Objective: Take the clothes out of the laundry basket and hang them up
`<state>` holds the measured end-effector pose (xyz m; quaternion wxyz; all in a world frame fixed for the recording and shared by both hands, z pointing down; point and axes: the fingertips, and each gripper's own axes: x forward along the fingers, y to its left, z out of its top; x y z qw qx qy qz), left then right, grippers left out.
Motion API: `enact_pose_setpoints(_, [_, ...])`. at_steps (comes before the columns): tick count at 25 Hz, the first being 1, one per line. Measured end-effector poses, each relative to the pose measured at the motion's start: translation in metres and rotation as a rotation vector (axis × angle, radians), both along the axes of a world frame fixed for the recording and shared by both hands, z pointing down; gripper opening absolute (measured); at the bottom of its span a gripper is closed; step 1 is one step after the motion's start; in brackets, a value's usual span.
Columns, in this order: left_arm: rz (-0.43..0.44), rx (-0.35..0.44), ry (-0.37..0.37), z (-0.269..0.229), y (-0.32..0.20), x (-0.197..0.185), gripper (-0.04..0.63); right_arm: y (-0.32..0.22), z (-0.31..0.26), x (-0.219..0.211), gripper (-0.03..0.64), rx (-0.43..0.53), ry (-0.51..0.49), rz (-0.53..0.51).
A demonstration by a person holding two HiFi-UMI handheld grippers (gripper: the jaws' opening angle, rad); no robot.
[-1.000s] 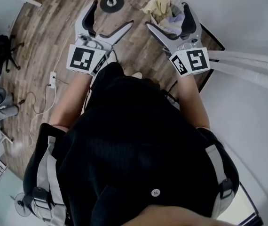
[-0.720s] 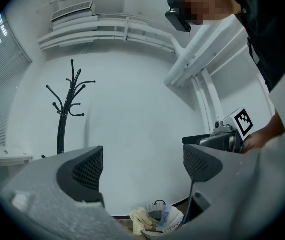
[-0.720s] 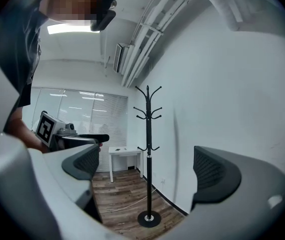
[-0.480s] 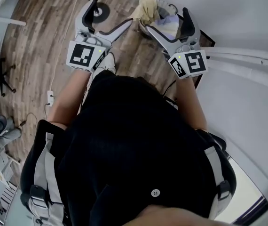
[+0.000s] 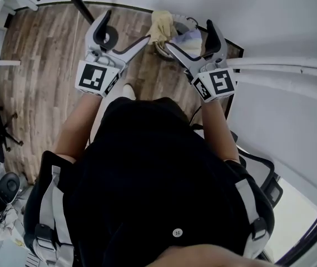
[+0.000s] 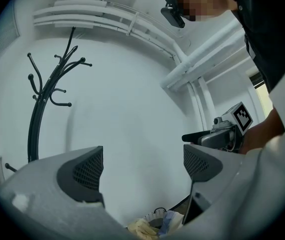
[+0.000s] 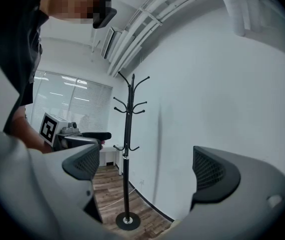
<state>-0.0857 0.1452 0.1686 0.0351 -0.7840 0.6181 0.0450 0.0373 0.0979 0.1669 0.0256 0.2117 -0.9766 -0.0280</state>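
— how did the grippers stand?
— the left gripper (image 5: 126, 26) and the right gripper (image 5: 188, 34) both had jaws wide apart, empty.
— and the clothes (image 5: 161, 24)?
— heaped in the laundry basket (image 5: 192, 21), just beyond both tips. likely soft, light and floppy; pinch a raised top fold. the coat stand (image 7: 128, 154) stood farther off.

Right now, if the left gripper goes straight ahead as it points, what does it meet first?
Likely the white wall: nothing else shows between the left gripper's open jaws. The laundry basket lies below that line.
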Motion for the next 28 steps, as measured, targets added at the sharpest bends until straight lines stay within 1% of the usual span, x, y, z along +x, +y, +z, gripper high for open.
enact_pose_setpoints(2, [0.01, -0.018, 0.004, 0.005, -0.011, -0.012, 0.502, -0.011, 0.009, -0.006, 0.565, -0.009, 0.01, 0.02])
enact_pose_setpoints(5, [0.009, -0.021, 0.013, 0.011, -0.028, -0.019, 0.502, -0.026, 0.011, -0.009, 0.565, -0.021, 0.026, 0.024])
enact_pose_setpoints(9, [0.012, -0.031, 0.024, 0.023, -0.067, -0.016, 0.502, -0.069, 0.021, -0.003, 0.565, -0.041, 0.027, 0.031])
enact_pose_setpoints(12, [-0.011, -0.052, 0.029, 0.031, -0.097, -0.01, 0.502, -0.109, 0.031, 0.003, 0.563, -0.058, 0.028, 0.017])
enact_pose_setpoints(16, [-0.068, -0.081, 0.03, 0.039, -0.145, -0.004, 0.502, -0.17, 0.039, 0.01, 0.563, -0.064, 0.025, -0.027])
enact_pose_setpoints(19, [-0.116, -0.106, 0.039, 0.045, -0.184, 0.008, 0.502, -0.214, 0.049, 0.019, 0.562, -0.081, 0.037, -0.075])
enact_pose_setpoints(21, [-0.143, -0.125, 0.032, 0.049, -0.209, 0.019, 0.502, -0.242, 0.058, 0.027, 0.56, -0.096, 0.052, -0.112])
enact_pose_setpoints(24, [-0.173, -0.176, 0.029, 0.065, -0.247, 0.029, 0.502, -0.282, 0.081, 0.032, 0.553, -0.12, 0.084, -0.165])
enact_pose_setpoints(28, [-0.23, -0.281, 0.054, 0.114, -0.28, 0.032, 0.502, -0.315, 0.132, 0.032, 0.531, -0.175, 0.152, -0.239])
